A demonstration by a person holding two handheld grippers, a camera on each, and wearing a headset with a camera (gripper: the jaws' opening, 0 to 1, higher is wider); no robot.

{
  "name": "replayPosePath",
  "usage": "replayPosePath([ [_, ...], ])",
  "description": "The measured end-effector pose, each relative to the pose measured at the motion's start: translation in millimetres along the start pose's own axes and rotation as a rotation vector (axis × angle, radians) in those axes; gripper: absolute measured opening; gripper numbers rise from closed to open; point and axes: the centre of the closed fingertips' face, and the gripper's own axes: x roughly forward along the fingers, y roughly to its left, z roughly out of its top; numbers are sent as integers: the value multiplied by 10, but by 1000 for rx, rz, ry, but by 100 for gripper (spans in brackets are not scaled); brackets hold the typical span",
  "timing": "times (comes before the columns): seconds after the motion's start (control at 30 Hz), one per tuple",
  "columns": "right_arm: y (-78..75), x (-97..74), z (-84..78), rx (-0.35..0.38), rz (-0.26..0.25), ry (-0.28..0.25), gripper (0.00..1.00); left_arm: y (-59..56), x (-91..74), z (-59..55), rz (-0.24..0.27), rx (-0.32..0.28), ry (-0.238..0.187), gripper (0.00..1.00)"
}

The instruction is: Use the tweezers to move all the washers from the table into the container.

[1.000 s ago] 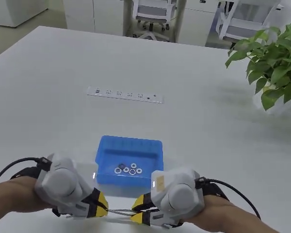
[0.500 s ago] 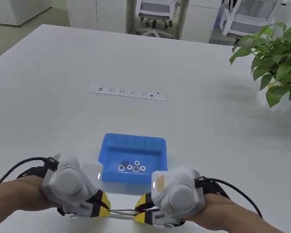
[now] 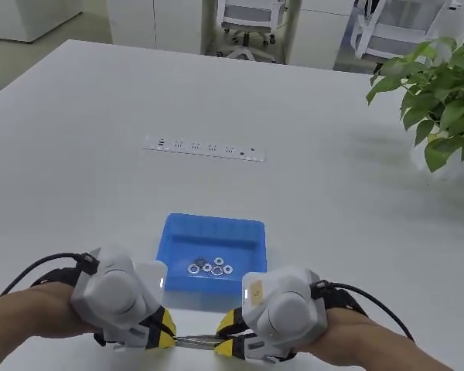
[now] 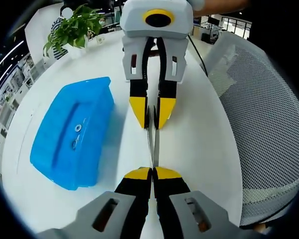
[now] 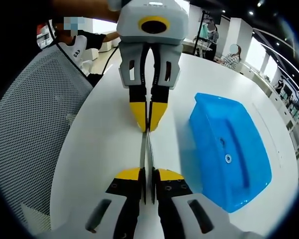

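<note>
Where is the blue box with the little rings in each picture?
Head view: blue container in the lower middle, just beyond the tweezers.
Left gripper view: blue container on the left, left of the tweezers.
Right gripper view: blue container on the right, right of the tweezers.
Shared landmark: the tweezers beside it.

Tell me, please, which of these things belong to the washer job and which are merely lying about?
Job: tweezers, gripped by left tongs and right tongs; washers; container.
Lying about: power strip; plant; chairs.
</note>
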Motion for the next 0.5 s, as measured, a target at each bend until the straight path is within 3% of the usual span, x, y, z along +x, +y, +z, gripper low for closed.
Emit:
replayPosePath([
  [0.5, -46, -37, -23, -9, -29, 14, 24, -9, -28, -34, 9, -29, 6, 11],
])
